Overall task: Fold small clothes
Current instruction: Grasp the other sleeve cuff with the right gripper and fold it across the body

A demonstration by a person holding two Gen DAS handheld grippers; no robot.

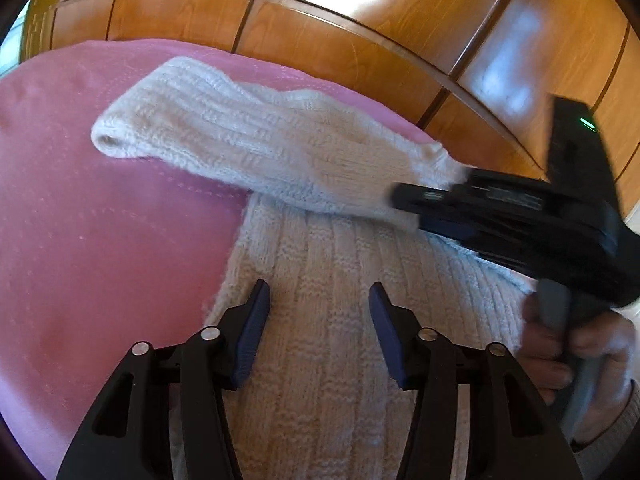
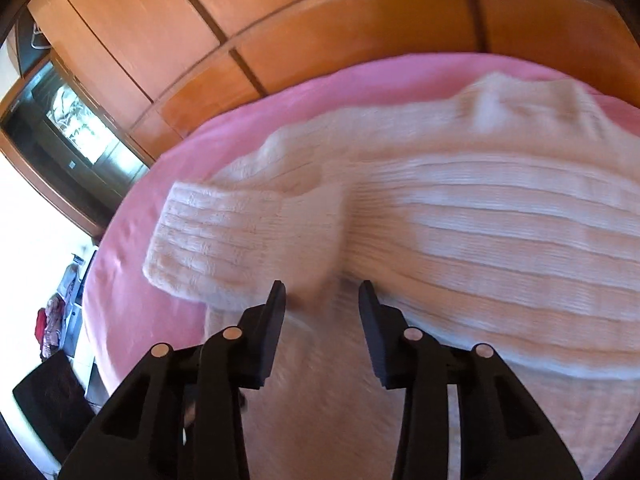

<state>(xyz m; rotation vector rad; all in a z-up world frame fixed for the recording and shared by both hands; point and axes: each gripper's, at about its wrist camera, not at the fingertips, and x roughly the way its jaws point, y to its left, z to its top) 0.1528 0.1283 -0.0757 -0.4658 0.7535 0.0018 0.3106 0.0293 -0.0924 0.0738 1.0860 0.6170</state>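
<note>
Sweater (image 1: 340, 320) flat on pink bed (image 1: 100, 220), centre frame. One sleeve (image 1: 240, 140) folded across (rest unfolded, I judge). Left hand-held gripper (image 1: 318, 300) wide, empty; right hand-held gripper (image 2: 322, 300) wide, empty, over sleeve.

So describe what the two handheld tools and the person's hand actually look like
Both tools are matte black with silver pivot pins and dark blue finger pads. The left tool matches the right tool. The right one carries a green light and grey handle. The right hand is bare, with a light knit cuff.
</note>
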